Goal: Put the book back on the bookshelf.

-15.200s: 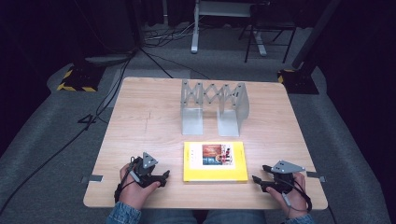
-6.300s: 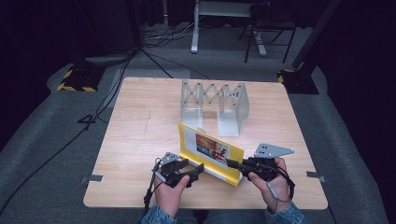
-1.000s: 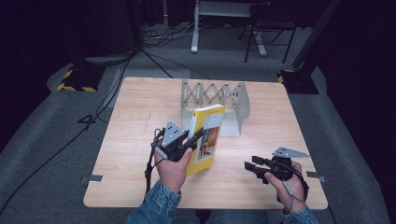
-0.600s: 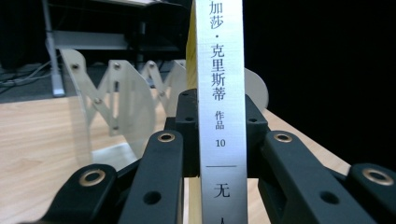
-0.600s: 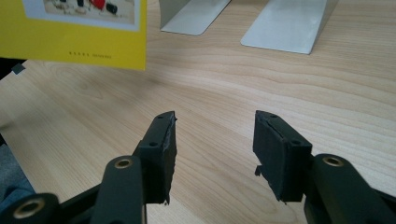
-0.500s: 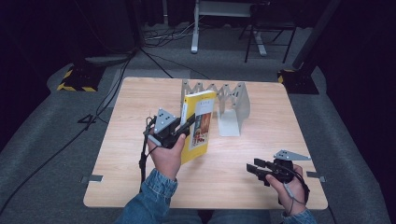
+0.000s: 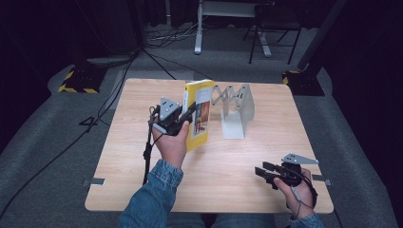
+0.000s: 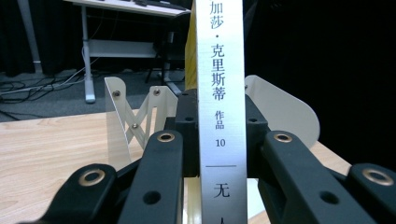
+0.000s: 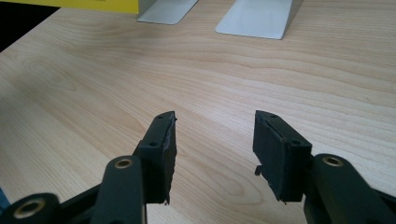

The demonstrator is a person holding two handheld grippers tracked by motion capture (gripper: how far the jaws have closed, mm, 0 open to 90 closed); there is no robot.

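Both left claw jaws clamp the upright yellow book.

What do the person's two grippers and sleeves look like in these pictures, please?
Both the left gripper and the right gripper are black, with two flat black jaws on linked arms set with brass-coloured rivets. Each carries a grey three-cornered plate on top and trails a black cable. The person wears blue denim sleeves with turned-up cuffs.

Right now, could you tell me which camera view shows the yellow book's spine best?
The left gripper view: the book's spine stands upright between that gripper's jaws, its print readable. The high view shows the whole book held upright by the left gripper, its spine too small to read. The right gripper view catches a yellow strip.
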